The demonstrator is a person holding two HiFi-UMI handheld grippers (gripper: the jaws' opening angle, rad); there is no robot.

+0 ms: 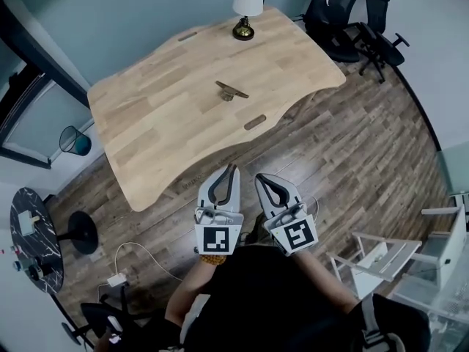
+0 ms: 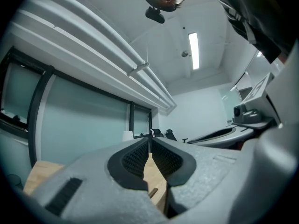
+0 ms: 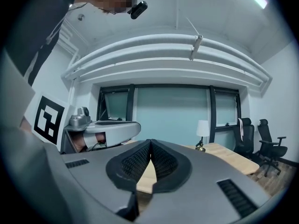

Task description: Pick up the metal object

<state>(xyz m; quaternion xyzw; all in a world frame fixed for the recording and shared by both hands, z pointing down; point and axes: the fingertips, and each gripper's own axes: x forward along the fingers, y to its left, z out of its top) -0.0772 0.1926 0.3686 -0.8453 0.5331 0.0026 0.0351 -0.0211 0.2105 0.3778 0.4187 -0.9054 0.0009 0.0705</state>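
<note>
A small brass-coloured metal object (image 1: 230,90) lies near the middle of the light wooden table (image 1: 161,123). Both grippers are held close to the person's body, off the table's near edge and well short of the object. My left gripper (image 1: 234,169) is shut with nothing between its jaws. My right gripper (image 1: 259,177) beside it is also shut and empty. In the left gripper view the closed tips (image 2: 150,139) point up toward the far wall. In the right gripper view the closed tips (image 3: 150,142) point over the table (image 3: 229,157) toward the windows.
A table lamp with a white shade (image 1: 247,6) stands at the table's far edge. Black office chairs (image 1: 352,20) are at the far right. A teal bin (image 1: 75,141) and a dark round side table (image 1: 33,233) stand on the left, a white rack (image 1: 399,259) on the right, cables (image 1: 128,266) on the floor.
</note>
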